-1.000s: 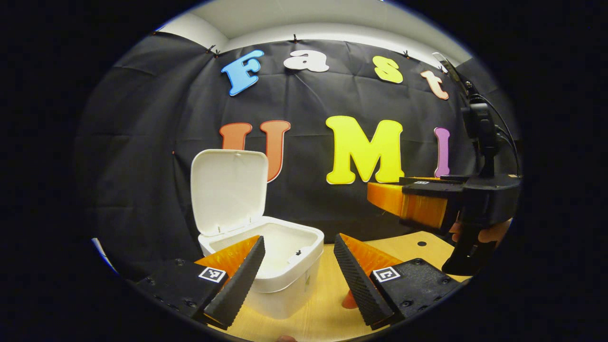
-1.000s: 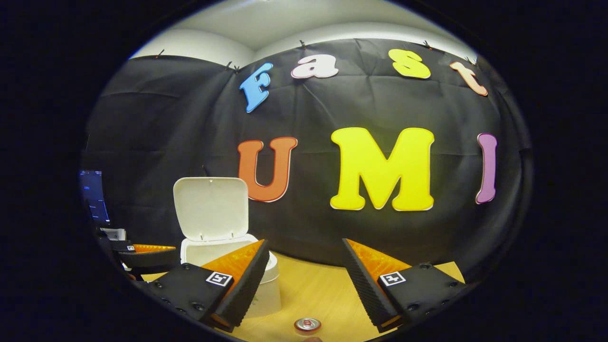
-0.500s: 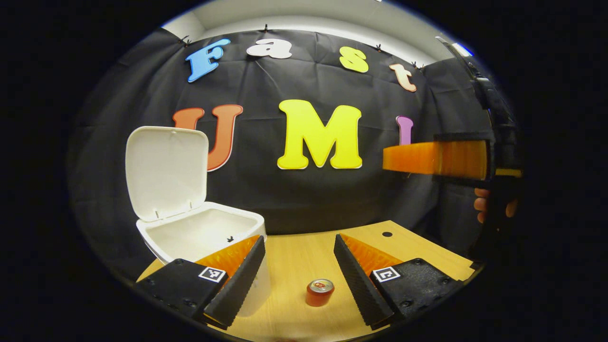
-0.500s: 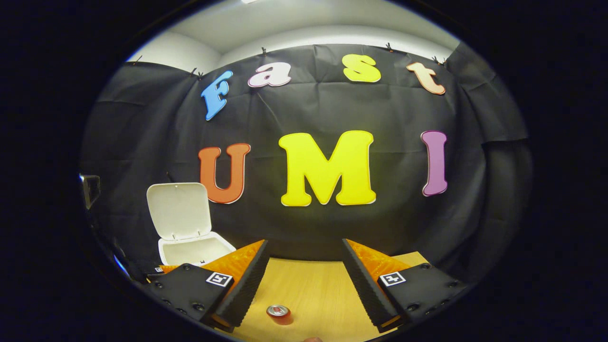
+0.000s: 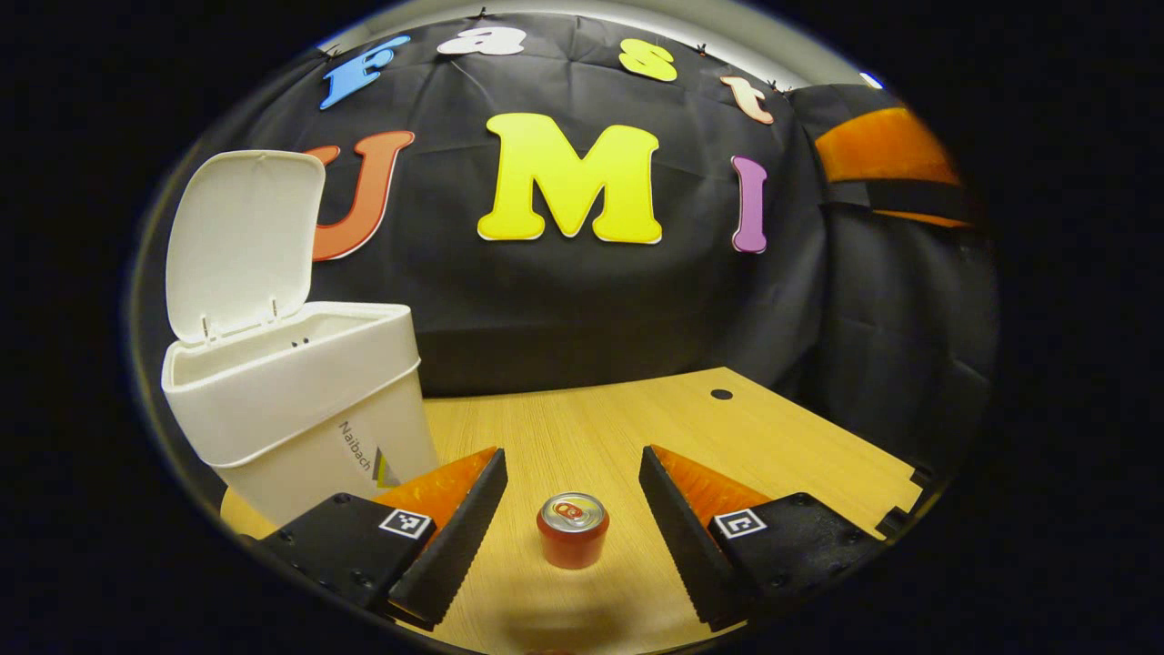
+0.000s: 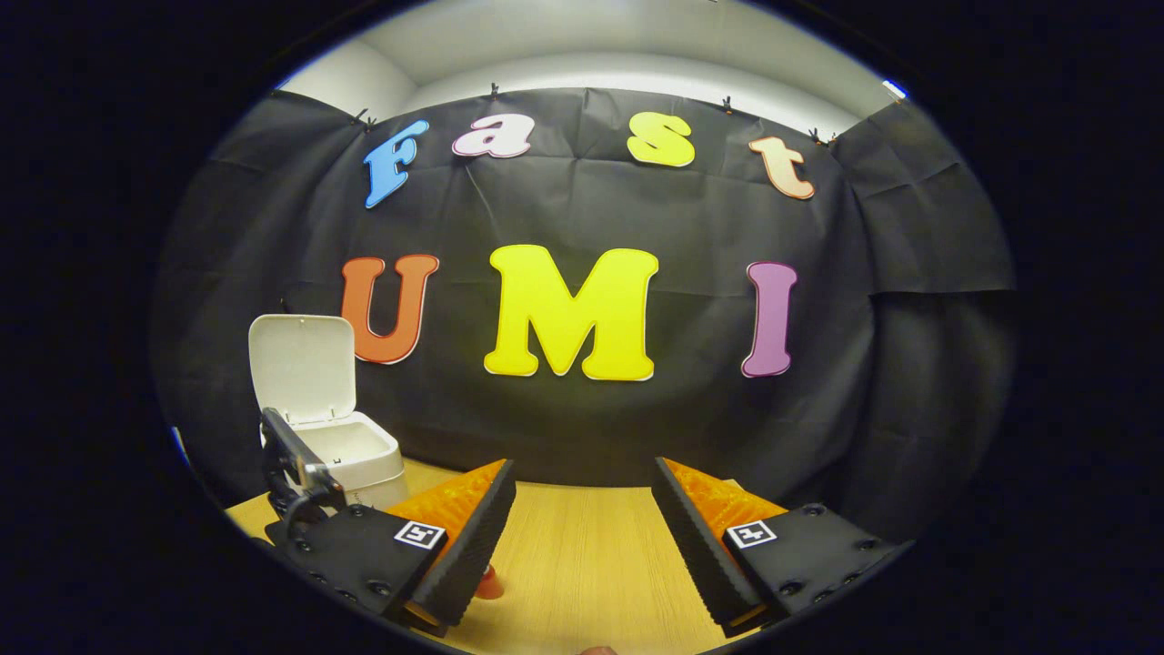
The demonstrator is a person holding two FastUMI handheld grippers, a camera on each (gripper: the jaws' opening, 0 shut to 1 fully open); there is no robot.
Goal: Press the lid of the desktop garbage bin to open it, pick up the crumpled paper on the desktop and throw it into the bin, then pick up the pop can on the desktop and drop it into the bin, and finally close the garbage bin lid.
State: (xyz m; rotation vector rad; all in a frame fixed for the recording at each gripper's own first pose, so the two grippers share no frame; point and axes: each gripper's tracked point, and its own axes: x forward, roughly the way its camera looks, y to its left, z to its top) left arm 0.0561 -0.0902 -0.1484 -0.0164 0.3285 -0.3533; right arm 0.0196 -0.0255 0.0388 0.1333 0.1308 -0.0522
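The bin (image 5: 300, 400) sits at the left of the desk (image 5: 655, 428) with its lid (image 5: 241, 241) thrown right back, so the mouth is open and ready. I can't see any crumpled paper on the wood; whether it is inside the bin I cannot tell, since the wall hides the bottom.

The can (image 5: 572, 529) stands upright on the desk, well to the right of the bin. The left gripper (image 5: 571, 487) has its tongs wide apart with the can lined up in the gap, touching neither finger. It looks set up for the grab but not closed on anything.

The right gripper (image 6: 582, 500) is also spread open and holds nothing; it hangs above the desk facing the back wall, and past its left finger a sliver of the can (image 6: 489, 584) peeks out.

What worries me: the can is light and round. If the left tongs come in off-centre, one finger (image 5: 455, 537) will meet it first and push it over or send it rolling before the other arrives. A grip too near the top rim could slip off; too hard and thin metal dents. On the carry across, the can could clip the bin's near rim, and a knock to the lid might drop it shut early
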